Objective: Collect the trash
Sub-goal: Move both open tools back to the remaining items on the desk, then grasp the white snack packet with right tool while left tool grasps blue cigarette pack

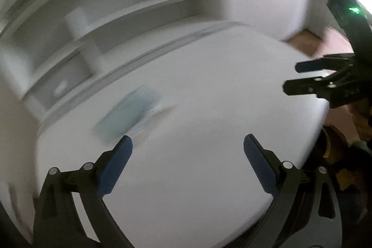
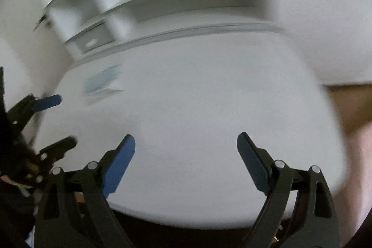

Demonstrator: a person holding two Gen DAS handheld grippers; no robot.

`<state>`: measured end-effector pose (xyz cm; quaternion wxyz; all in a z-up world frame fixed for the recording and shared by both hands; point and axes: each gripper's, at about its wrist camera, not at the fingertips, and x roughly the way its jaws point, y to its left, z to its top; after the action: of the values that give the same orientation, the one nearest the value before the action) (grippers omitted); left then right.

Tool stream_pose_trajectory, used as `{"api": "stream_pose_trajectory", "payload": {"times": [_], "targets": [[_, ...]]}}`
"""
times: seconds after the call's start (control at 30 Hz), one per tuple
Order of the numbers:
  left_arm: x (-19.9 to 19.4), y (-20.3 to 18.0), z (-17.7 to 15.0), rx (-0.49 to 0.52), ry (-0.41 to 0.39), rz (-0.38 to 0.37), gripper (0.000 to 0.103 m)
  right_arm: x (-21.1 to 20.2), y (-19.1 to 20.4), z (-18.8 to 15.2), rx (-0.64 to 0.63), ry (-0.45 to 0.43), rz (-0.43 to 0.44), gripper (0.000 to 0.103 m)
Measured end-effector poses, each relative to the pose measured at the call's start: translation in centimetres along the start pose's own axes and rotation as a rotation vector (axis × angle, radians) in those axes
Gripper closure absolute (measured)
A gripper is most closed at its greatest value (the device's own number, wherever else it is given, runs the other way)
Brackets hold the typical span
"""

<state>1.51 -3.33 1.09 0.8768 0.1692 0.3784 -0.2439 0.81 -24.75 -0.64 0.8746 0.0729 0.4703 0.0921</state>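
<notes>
While both the left gripper [image 1: 187, 143] and right gripper [image 2: 186, 143] gaped empty, heavy blur risked overshooting the teal scrap [image 1: 126, 112] on the white table [image 1: 209, 97].

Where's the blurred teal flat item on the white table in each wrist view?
Left wrist: blurred teal flat item left of centre, just beyond the left hand-held gripper, whose jaws stand open and empty.
Right wrist: upper left, on the far left part of the table.
Shared landmark: white table, its far edge against the shelves.
</notes>
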Motion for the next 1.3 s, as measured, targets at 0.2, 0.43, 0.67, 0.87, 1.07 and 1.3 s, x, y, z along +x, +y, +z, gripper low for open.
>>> {"api": "stream_pose_trajectory", "payload": {"times": [0.2, 0.43, 0.67, 0.87, 1.07, 1.3], "targets": [[-1.6, 9.8, -5.6, -0.222, 0.089, 0.136, 0.009, 8.5, 9.2, 6.8, -0.039, 0.109, -0.008, 0.017], [-2.3, 14.0, -7.5, -0.284, 0.113, 0.145, 0.009, 13.6, 12.1, 9.0, -0.063, 0.158, -0.120, 0.017], [-1.4, 16.1, -6.0, -0.273, 0.101, 0.132, 0.009, 13.7, 10.8, 7.3, -0.108, 0.195, -0.159, 0.017], [1.4, 14.6, -2.3, -0.150, 0.094, 0.083, 0.009, 10.8, 7.6, 6.3, -0.112, 0.249, -0.157, 0.017], [5.9, 11.3, 1.7, 0.045, 0.119, 0.040, 0.009, 10.6, 8.9, 5.9, -0.181, 0.315, -0.135, 0.027], [7.8, 9.8, 3.1, 0.156, 0.158, 0.014, 0.009, 10.9, 10.2, 5.6, -0.254, 0.380, -0.112, 0.086]]}}
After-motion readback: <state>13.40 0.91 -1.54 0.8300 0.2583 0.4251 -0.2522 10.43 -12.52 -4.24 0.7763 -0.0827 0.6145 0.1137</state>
